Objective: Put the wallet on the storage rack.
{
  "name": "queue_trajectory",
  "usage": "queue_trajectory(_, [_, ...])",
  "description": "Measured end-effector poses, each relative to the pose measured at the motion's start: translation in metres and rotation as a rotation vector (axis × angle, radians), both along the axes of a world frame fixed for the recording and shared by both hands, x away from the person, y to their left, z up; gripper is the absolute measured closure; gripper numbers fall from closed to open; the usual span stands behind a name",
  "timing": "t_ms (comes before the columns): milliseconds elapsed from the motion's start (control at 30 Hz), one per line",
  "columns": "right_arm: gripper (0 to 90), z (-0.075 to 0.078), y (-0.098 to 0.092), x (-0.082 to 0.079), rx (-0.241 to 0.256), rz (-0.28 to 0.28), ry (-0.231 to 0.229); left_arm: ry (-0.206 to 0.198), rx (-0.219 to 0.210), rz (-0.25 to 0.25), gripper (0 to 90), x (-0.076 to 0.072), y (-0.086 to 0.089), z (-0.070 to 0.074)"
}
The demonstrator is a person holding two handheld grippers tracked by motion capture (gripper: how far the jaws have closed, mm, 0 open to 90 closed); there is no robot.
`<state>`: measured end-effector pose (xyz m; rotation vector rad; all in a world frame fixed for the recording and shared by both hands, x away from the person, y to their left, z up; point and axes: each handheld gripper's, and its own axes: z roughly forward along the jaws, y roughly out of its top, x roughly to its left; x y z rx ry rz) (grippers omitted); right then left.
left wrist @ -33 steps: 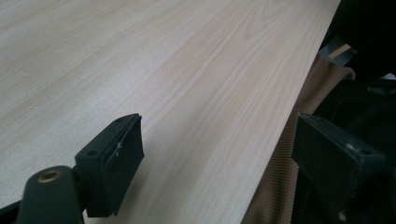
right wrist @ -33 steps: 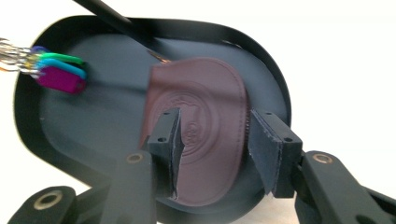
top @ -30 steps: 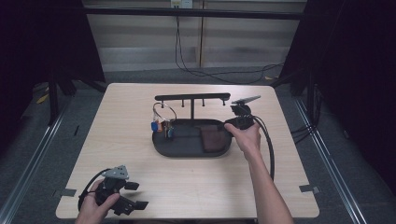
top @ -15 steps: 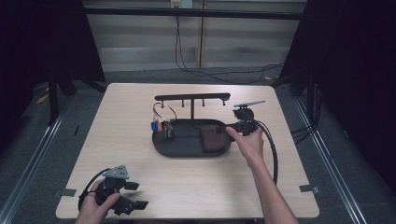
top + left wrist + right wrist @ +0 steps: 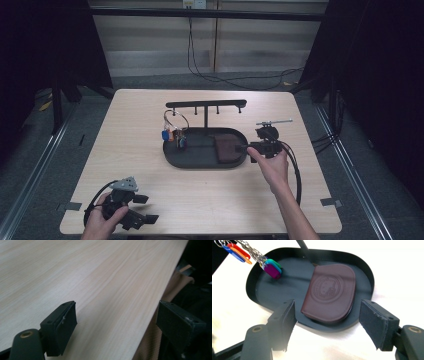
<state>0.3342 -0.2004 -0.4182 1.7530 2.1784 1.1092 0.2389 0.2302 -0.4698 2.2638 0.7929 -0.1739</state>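
Step in hand: approach to the pouch (image 5: 330,292), which lies flat at the tray's (image 5: 254,277) 3 o'clock end (keys (image 5: 272,267) at 9). Right tongs (image 5: 329,325) gape just short of it. Next: advance, straddle, close. Left tongs (image 5: 125,325) apart, idle at the table (image 5: 75,272) edge.

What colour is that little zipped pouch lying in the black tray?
Dark maroon-brown pouch, stamped with a round emblem; the right gripper view shows it best.

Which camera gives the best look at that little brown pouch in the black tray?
The right gripper view: the brown pouch sits close, its embossed round emblem and zipper edge clear. The high view shows it small and dark.
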Motion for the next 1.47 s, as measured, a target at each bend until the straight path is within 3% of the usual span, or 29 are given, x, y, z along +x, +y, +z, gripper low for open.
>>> queue_trajectory(100, [29.1, -0.002, -0.001, -0.008, -0.014, -0.002, -0.014, 0.014, 0.001, 0.012, 16.7, 0.002, 0.002, -0.001])
queue_trajectory(567, [27.8, -0.016, -0.011, -0.046, 0.021, 0.003, -0.033, 0.012, -0.012, 0.023, 16.7, 0.002, 0.003, -0.001])
queue_trajectory(800, [27.8, -0.021, -0.016, -0.066, 0.011, 0.014, -0.038, 0.039, -0.024, 0.066, 17.0, 0.004, 0.007, -0.002])
queue_trajectory(967, [27.5, -0.022, -0.024, -0.084, 0.004, -0.003, -0.051, 0.034, -0.028, 0.069, 16.9, 0.004, 0.008, -0.001])
queue_trajectory(1200, [27.5, -0.032, -0.037, -0.106, 0.015, -0.021, -0.047, 0.020, -0.040, 0.085, 16.9, 0.004, 0.008, -0.001])
queue_trajectory(1267, [27.3, -0.037, -0.039, -0.113, -0.002, -0.034, -0.051, 0.014, -0.041, 0.094, 17.0, 0.003, 0.009, -0.001])
queue_trajectory(1467, [26.8, -0.043, -0.042, -0.124, -0.009, -0.045, -0.056, 0.007, -0.046, 0.106, 16.9, 0.004, 0.012, 0.000])
